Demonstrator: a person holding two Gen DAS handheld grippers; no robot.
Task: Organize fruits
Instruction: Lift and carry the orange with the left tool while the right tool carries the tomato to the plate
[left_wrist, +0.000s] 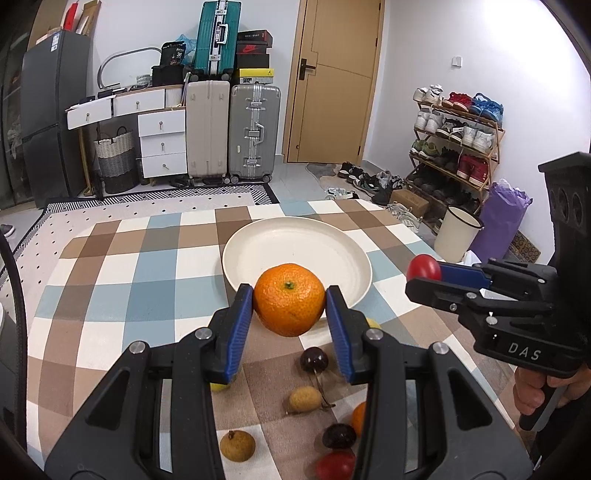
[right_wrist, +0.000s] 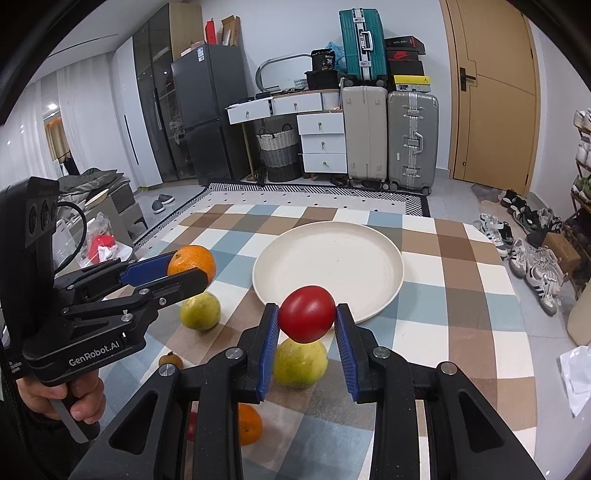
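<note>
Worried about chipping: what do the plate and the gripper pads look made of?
Plate: cream, matte with no glaze shine, so likely plastic or bamboo fibre rather than ceramic; not certain. Left gripper finger pads: blue, finely ribbed, probably rubber or soft plastic, on black hard-plastic arms.

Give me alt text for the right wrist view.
The right gripper holds a red tomato between blue jaws, just short of an empty cream plate on a checked tablecloth. At left, the left gripper grips an orange.

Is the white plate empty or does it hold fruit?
Empty: the white plate shows only bare surface; the orange and tomato are held by grippers.
</note>
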